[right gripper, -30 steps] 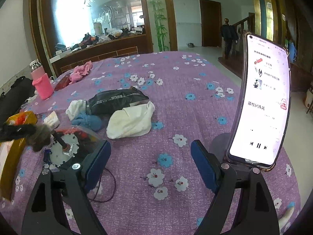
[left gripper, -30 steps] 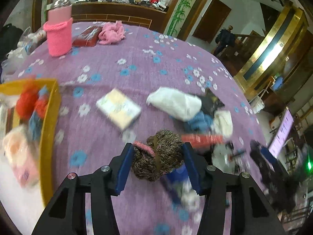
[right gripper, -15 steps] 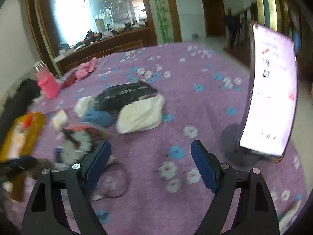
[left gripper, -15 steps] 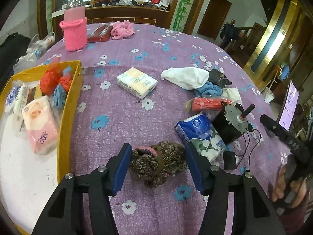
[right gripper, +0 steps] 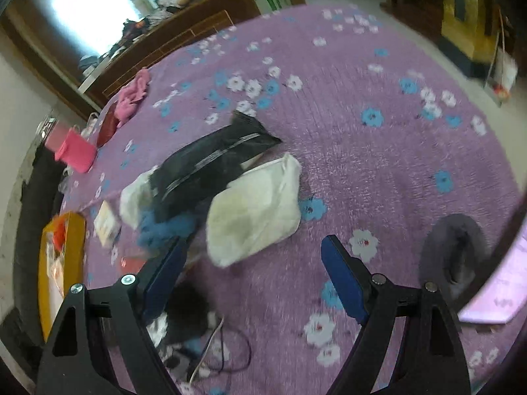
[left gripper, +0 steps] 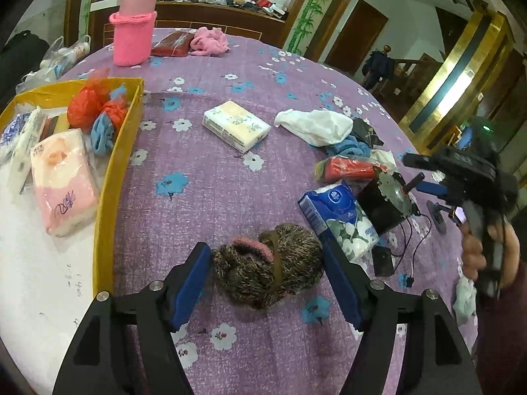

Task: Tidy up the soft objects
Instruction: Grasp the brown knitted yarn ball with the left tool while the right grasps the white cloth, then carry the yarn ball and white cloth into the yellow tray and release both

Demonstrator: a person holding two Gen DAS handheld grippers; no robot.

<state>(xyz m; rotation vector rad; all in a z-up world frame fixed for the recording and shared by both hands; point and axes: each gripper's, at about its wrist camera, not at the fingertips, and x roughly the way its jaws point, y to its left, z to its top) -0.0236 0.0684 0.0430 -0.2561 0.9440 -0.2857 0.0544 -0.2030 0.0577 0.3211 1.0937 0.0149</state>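
Observation:
A brown fuzzy knitted bundle (left gripper: 273,276) with a pink band lies on the purple flowered cloth, between the blue pads of my left gripper (left gripper: 266,253). The jaws are opening and the bundle rests on the table, a narrow gap showing at each pad. The yellow tray (left gripper: 112,177) stands just to its left, holding a pink tissue pack (left gripper: 62,181) and red and blue bags (left gripper: 95,112). My right gripper (right gripper: 253,243) is open and holds nothing, tilted down over a white pouch (right gripper: 257,210), a black bag (right gripper: 210,164) and a blue cloth (right gripper: 164,230). That view is blurred.
A yellow tissue pack (left gripper: 235,125), white cloth (left gripper: 316,125), red packet (left gripper: 349,168), blue tissue pack (left gripper: 339,217) and a wired motor (left gripper: 388,200) lie on the table. A pink-sleeved bottle (left gripper: 133,33) and pink cloth (left gripper: 209,41) are at the back. A phone on a stand (right gripper: 494,293) is at right.
My left gripper came down near the tray and its jaws spread, leaving the fuzzy bundle on the table. My right gripper tipped downward and swung toward the pile of cloths.

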